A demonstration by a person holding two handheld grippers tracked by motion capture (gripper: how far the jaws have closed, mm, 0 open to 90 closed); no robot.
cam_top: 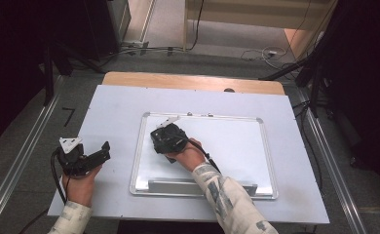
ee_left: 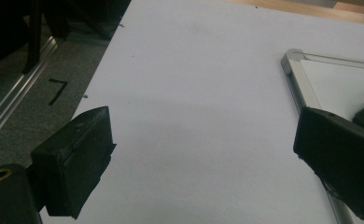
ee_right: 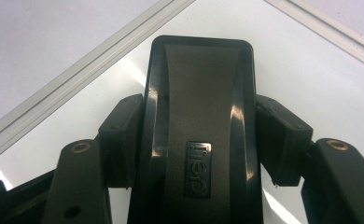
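A whiteboard with a silver frame lies flat on the white table sheet. My right gripper is over the board's upper left part, near that corner. In the right gripper view, my right gripper is shut on a black board eraser with a small logo on its back, the pads pressing on both of its long sides. The eraser rests on or just above the glossy board surface. My left gripper rests on the sheet left of the board, jaws wide apart with nothing between them.
The board's pen tray runs along its near edge. Its top left corner shows in the left gripper view. A wooden table edge lies beyond the sheet. Metal rails and cables are on the floor around the table.
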